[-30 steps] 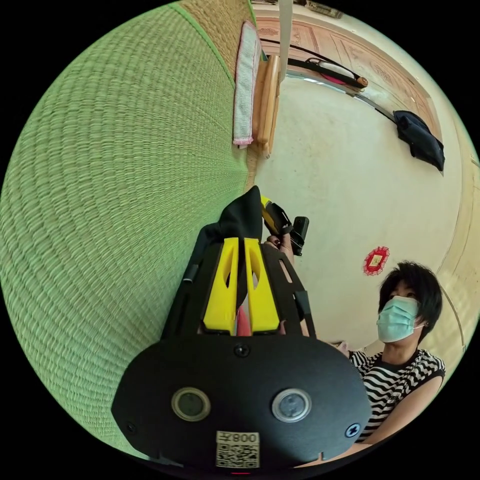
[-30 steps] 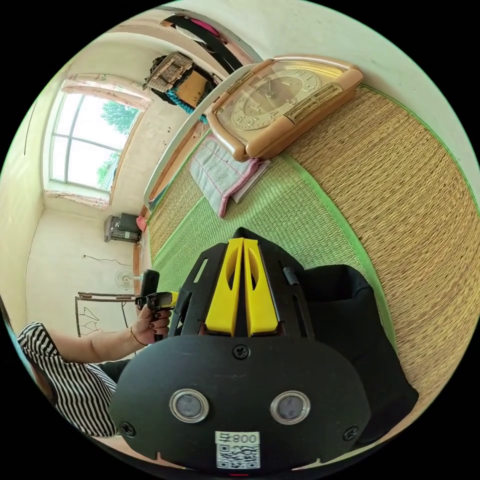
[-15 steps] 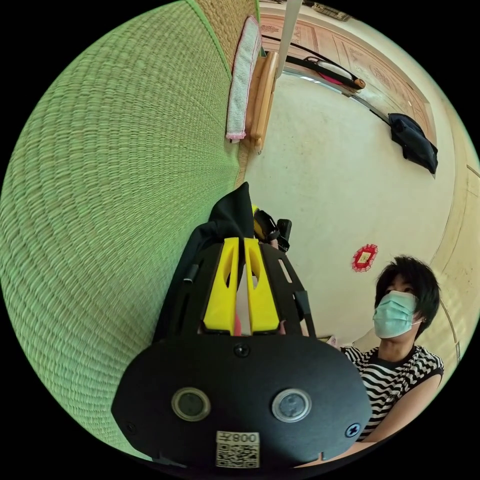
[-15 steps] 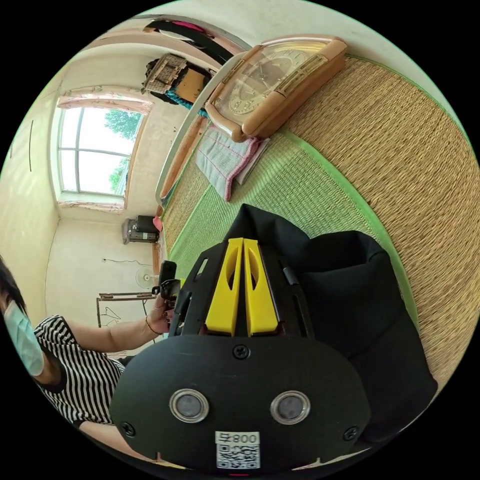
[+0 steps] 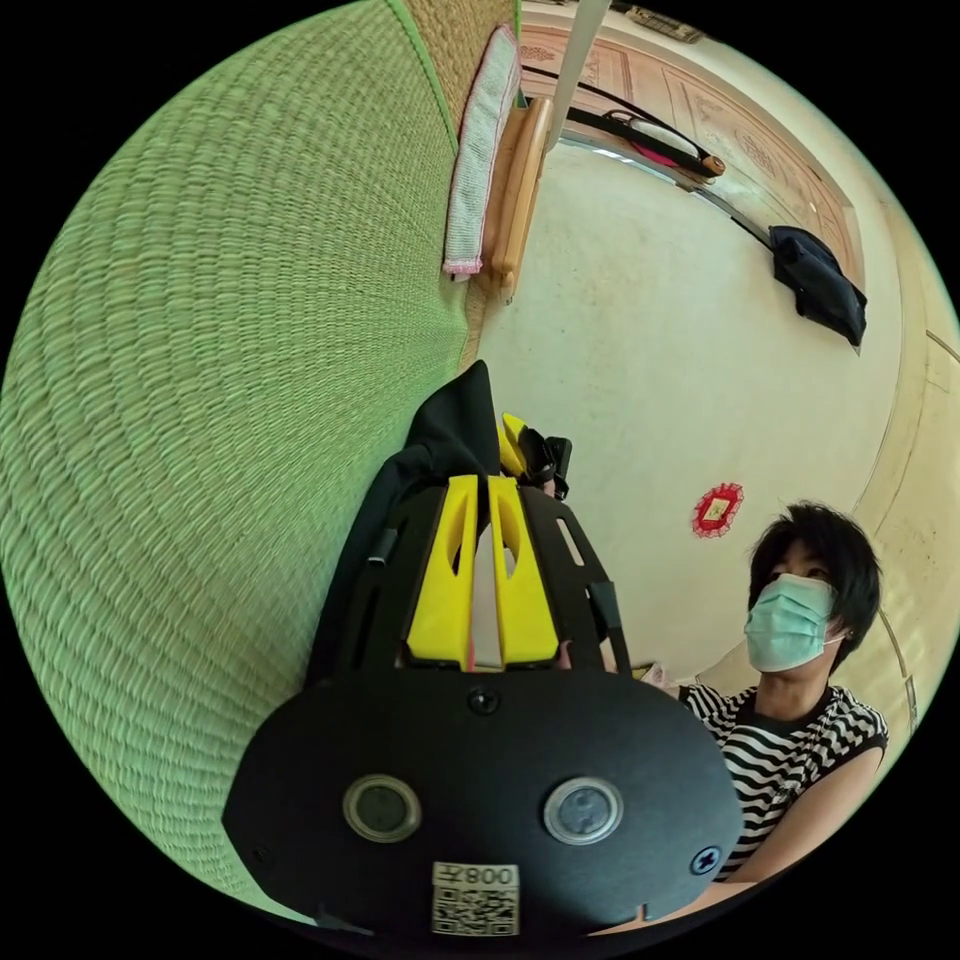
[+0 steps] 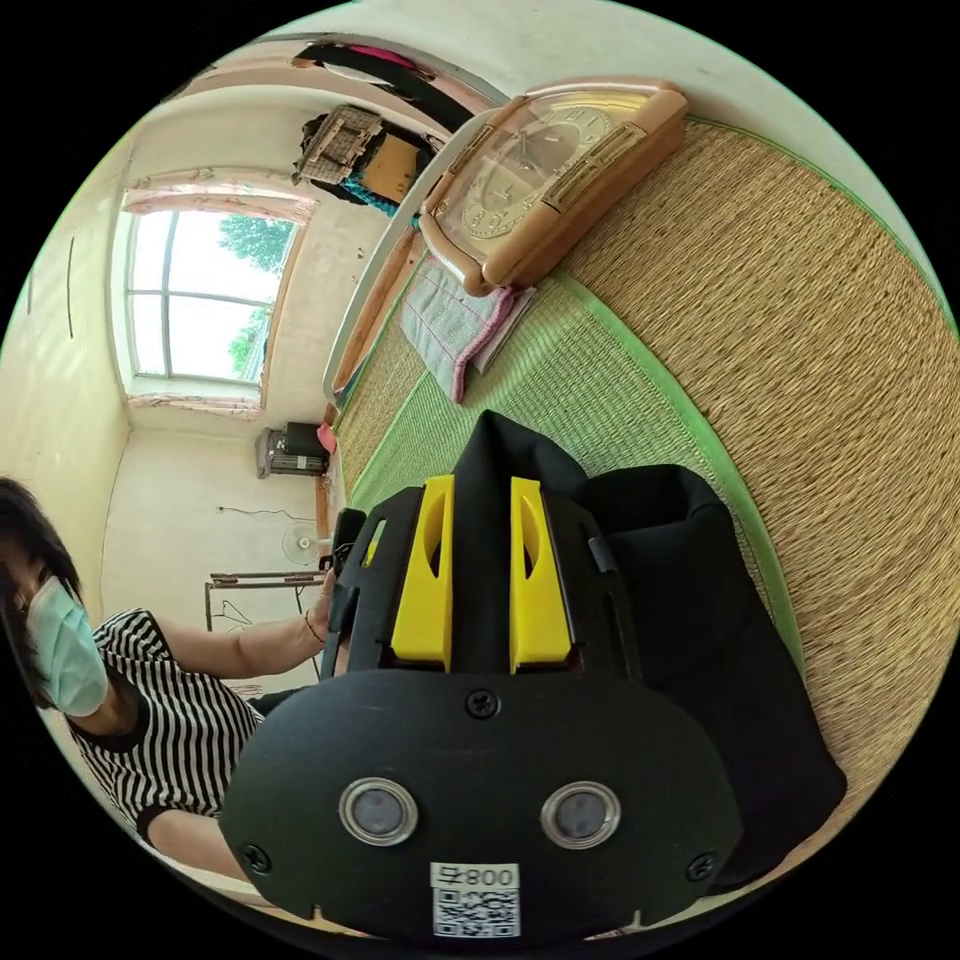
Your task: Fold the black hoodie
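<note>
Change since earlier: right gripper (image 6: 481,490) jaws now spread apart where they were pressed together; black hoodie (image 6: 690,620) sunk lower in the right gripper view.
Left gripper (image 5: 478,488): jaws nearly together, pinching a peak of black hoodie (image 5: 455,425) at the tips, centre of the left gripper view.
Right gripper: parted, black cloth lying between the jaws but not pressed; seen also as yellow tips just right of the cloth peak in the left gripper view (image 5: 512,440).
Hoodie: bunched and doubled over, lower right of the right gripper view, resting on the green woven mat (image 6: 560,385); in the left gripper view, raised against the mat (image 5: 230,330).
Step in hand: likely releasing one held edge after laying a fold down.
Next move: probably freeing the left pinch too, then taking a fresh edge and squaring the layers.
Containers: none with contents to tell; wall clock (image 6: 545,180) and pink-edged cloth (image 6: 450,325) lying on the mat, upper centre, well apart from the hoodie.
Person: striped top (image 6: 170,720), lower left.
</note>
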`<state>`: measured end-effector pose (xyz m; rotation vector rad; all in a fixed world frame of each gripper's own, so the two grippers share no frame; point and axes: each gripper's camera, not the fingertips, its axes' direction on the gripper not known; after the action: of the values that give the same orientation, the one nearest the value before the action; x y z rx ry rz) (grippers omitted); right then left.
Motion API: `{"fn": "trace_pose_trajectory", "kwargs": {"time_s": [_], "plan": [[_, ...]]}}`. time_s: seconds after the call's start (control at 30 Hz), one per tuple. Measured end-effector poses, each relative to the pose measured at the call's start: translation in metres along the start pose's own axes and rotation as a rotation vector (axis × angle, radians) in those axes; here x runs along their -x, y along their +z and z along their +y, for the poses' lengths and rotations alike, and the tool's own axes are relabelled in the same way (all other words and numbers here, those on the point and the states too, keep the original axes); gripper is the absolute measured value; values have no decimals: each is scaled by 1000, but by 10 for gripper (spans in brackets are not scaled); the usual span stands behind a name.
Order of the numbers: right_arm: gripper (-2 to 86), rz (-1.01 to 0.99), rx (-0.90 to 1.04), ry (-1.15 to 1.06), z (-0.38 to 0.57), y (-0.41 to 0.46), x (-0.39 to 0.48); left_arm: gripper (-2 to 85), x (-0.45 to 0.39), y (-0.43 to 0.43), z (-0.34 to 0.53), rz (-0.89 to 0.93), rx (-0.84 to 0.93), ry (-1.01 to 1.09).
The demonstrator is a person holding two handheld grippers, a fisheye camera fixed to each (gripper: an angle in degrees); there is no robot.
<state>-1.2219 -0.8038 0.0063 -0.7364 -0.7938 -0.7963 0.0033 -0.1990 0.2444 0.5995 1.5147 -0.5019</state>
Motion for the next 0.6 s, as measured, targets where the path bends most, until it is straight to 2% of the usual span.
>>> {"fn": "trace_pose_trajectory", "kwargs": {"time_s": [0.1,0.2,0.3,0.43,0.6], "plan": [[77,-72,54,7,-4,10,-5,19,-3,0,1,1,1,3],[32,-112,19,1,1,6,-4,19,-6,1,2,7,0,0],[17,-26,-15,-32,1,-4,12,19,-11,1,4,8,-7,4],[9,102,43,-111,-14,1,42,20,-16,2,8,-5,-10,14],[8,248,121,-131,-16,32,54,20,-37,3,16,-113,4,76]]}}
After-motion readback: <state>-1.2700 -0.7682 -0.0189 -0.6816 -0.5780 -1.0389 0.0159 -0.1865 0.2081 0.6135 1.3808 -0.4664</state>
